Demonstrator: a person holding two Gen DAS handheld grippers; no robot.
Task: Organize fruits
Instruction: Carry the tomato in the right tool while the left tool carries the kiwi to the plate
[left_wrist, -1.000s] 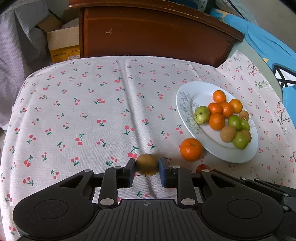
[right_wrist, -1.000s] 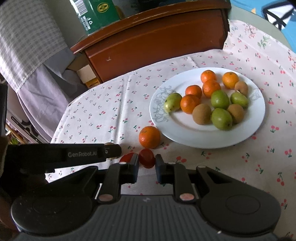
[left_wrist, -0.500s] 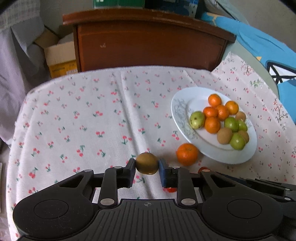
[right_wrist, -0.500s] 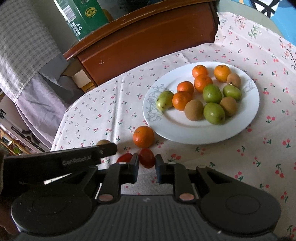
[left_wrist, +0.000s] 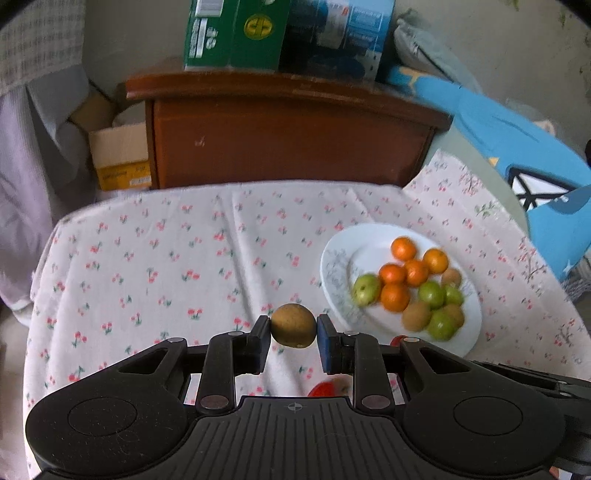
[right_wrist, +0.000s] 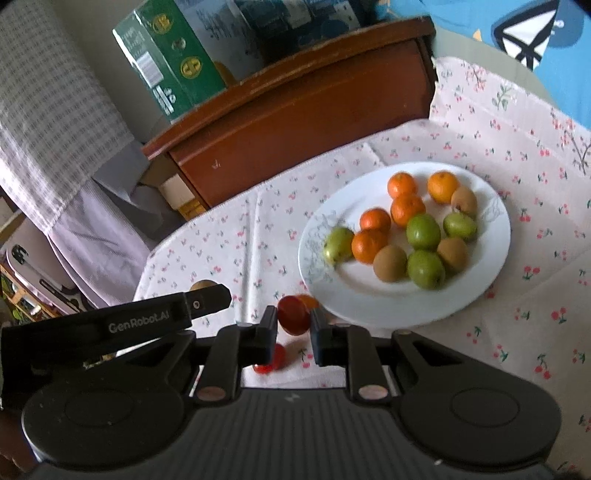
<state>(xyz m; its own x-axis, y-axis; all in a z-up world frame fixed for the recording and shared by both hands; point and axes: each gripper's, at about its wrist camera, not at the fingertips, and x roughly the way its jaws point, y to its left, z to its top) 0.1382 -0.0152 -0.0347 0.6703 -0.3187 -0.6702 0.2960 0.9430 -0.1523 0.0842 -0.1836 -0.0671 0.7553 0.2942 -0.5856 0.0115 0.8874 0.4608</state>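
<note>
My left gripper (left_wrist: 293, 329) is shut on a brown kiwi (left_wrist: 291, 320), held above the cherry-print cloth. In the right wrist view my right gripper (right_wrist: 293, 320) is shut on a red tomato (right_wrist: 291, 314), just off the near-left rim of the white plate (right_wrist: 354, 291). That plate (left_wrist: 334, 266) carries several oranges, green fruits and kiwis. A loose orange (right_wrist: 309, 300) peeks out behind the held tomato. Another red tomato (right_wrist: 272, 360) lies on the cloth under the right gripper's left finger. The left gripper (right_wrist: 207, 301) with its kiwi (right_wrist: 202, 285) shows at the left.
A brown wooden cabinet (left_wrist: 288, 144) stands behind the table with a green box (left_wrist: 236, 33) on top. A cardboard box (left_wrist: 118, 155) sits to its left, and blue fabric (left_wrist: 517, 147) lies to the right. The cloth (left_wrist: 166, 266) left of the plate is bare.
Both grippers have risen from the cloth, the left one with the kiwi and the right one with the tomato. The views now tilt up toward the cabinet top.
</note>
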